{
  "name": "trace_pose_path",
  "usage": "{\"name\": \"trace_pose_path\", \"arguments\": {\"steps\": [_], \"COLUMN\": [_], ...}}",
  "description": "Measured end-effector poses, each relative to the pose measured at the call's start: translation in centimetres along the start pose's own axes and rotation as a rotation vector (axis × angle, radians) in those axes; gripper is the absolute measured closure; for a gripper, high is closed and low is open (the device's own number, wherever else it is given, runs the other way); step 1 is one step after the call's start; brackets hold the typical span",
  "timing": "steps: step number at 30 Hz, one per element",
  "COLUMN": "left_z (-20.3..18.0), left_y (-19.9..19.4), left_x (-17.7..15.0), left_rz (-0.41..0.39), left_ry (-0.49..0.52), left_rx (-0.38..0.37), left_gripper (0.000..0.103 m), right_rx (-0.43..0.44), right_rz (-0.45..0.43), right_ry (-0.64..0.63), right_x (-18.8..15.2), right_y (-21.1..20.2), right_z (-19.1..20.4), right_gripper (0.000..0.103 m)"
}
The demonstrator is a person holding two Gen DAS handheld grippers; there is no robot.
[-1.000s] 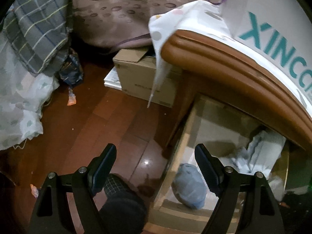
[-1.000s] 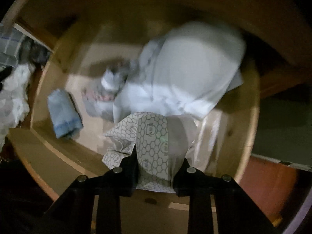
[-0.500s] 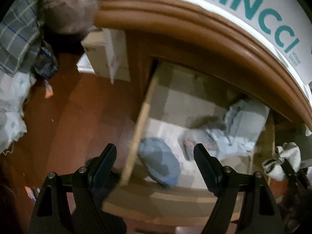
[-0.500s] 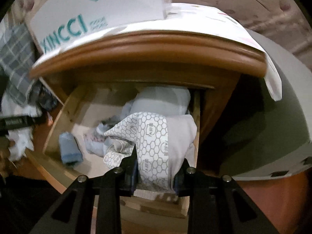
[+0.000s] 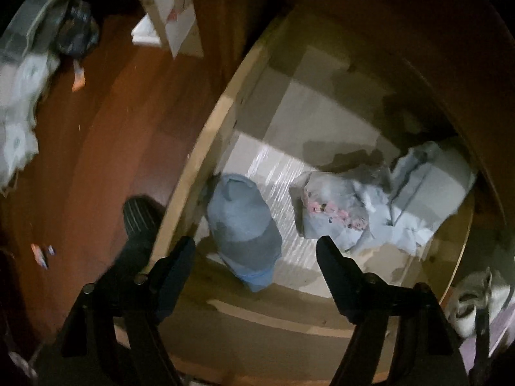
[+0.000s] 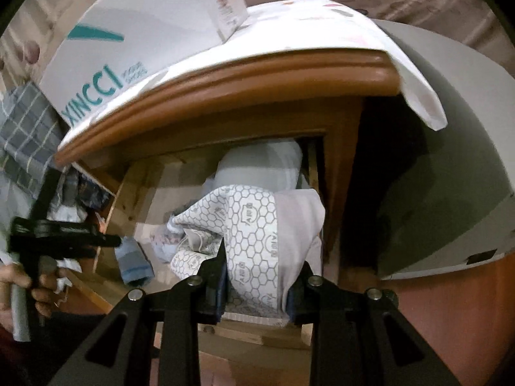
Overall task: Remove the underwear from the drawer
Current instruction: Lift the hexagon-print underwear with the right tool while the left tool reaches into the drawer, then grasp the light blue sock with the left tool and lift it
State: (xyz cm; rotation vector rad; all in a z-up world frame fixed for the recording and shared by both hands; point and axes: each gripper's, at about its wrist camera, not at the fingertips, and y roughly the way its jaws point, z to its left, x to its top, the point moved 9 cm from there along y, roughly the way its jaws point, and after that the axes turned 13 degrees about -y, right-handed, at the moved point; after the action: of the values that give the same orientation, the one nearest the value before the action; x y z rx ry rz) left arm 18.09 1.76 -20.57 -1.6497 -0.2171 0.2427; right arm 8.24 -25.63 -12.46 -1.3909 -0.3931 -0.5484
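Note:
The wooden drawer [image 5: 206, 148] stands open under the nightstand top [image 6: 225, 87]. My right gripper [image 6: 257, 276] is shut on white underwear with a grey honeycomb band [image 6: 254, 225] and holds it above the drawer's front right; it also shows at the left wrist view's right edge [image 5: 473, 302]. My left gripper [image 5: 256, 251] is open and empty, hovering over a rolled blue-grey garment [image 5: 241, 225] at the drawer's front left. A crumpled pale garment with pink print [image 5: 334, 209] and a folded grey-white piece [image 5: 434, 186] lie in the drawer.
A white box with teal XINCCI lettering [image 6: 112, 48] sits on a cloth on the nightstand. A cardboard box [image 5: 173, 16], plaid fabric [image 6: 25, 128] and bedding [image 5: 19, 96] sit on the red-brown wooden floor [image 5: 96, 128] to the left.
My right gripper has lifted the honeycomb underwear up and back out of the drawer. My left gripper has swung right and down over the drawer's blue-grey roll.

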Motion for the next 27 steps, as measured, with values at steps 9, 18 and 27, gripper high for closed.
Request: {"name": "trace_pose_path", "arguments": {"steps": [9,18,27], "left_z": [0.2,0.2,1.0], "left_y": [4.2,6.4,7.2], "left_x": [0.4,1.1,1.8], "left_rz": [0.133,0.196,0.192], "left_ry": [-0.113,-0.124,-0.167], "left_rx": [0.025,0.093,0.137], "left_gripper": [0.035,0.038,0.062], "right_rx": [0.018,-0.012,-0.011], "right_rz": [0.013,-0.017,-0.010], "right_ry": [0.071,0.115,0.128], "right_x": [-0.5,-0.1,-0.2], "right_y": [-0.3,-1.0,-0.9], "right_z": [-1.4,-2.7,-2.9], "right_gripper": [0.076,0.076,0.076]}}
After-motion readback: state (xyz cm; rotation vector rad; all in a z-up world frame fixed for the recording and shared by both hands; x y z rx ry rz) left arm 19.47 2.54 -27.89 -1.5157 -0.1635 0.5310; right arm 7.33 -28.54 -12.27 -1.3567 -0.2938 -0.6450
